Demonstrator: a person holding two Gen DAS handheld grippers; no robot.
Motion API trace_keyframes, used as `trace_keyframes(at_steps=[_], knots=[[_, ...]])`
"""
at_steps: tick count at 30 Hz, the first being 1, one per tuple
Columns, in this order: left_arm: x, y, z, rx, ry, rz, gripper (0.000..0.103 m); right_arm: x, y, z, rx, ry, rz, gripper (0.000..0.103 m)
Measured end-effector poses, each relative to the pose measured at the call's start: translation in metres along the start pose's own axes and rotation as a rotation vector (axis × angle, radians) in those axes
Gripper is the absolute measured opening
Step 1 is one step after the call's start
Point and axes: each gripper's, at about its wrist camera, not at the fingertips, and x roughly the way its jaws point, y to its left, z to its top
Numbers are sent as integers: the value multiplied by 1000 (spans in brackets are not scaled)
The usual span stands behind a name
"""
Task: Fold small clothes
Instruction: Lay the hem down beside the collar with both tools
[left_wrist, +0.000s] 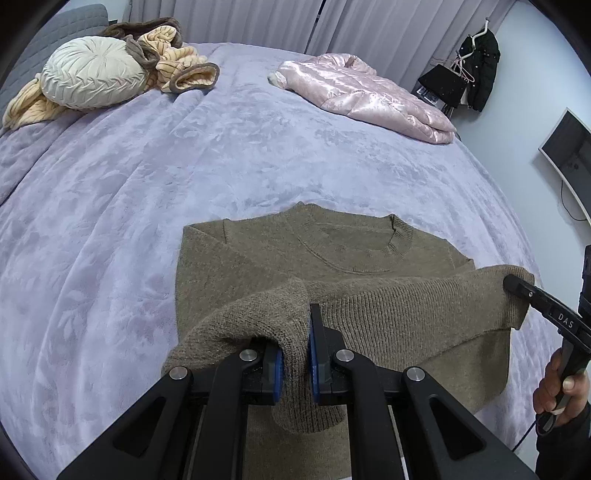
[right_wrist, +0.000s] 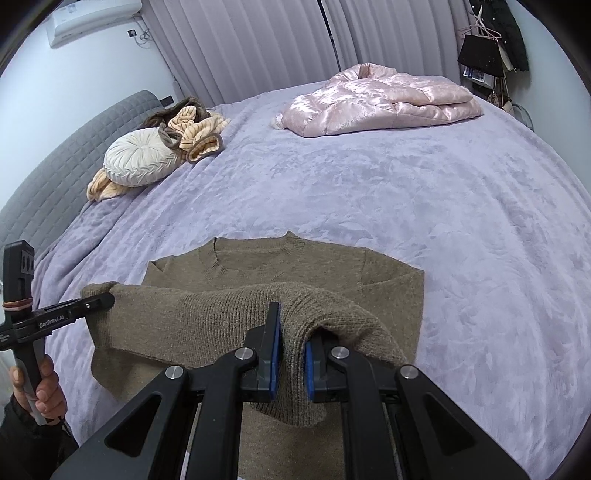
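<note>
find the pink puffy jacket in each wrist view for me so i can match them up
Left wrist: pink jacket lies at upper right on the bed, far side.
Right wrist: pink jacket lies at upper centre-right, far side.
Shared landmark: the round cream cushion, left of the jacket in both.

From the olive-brown knitted sweater (left_wrist: 295, 258) toward twelve o'clock, the lilac plush bedspread (left_wrist: 221, 155) lies bare and wide; at ten o'clock a round cream pleated cushion (left_wrist: 92, 72) and a heap of peach striped fleece garments (left_wrist: 177, 62) block the corner; at one o'clock a folded pink satin quilted jacket (left_wrist: 369, 96) sits, well apart from the sweater.
</note>
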Motion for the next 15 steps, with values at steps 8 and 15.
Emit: trace_keyframes(at_steps=[8,15], knots=[[37,9,15,-30,62,-3,12,34,-18,9,28,55,-5,11],[66,15,20,-36,102,9,12,67,-30,10,50,105,-9,11]])
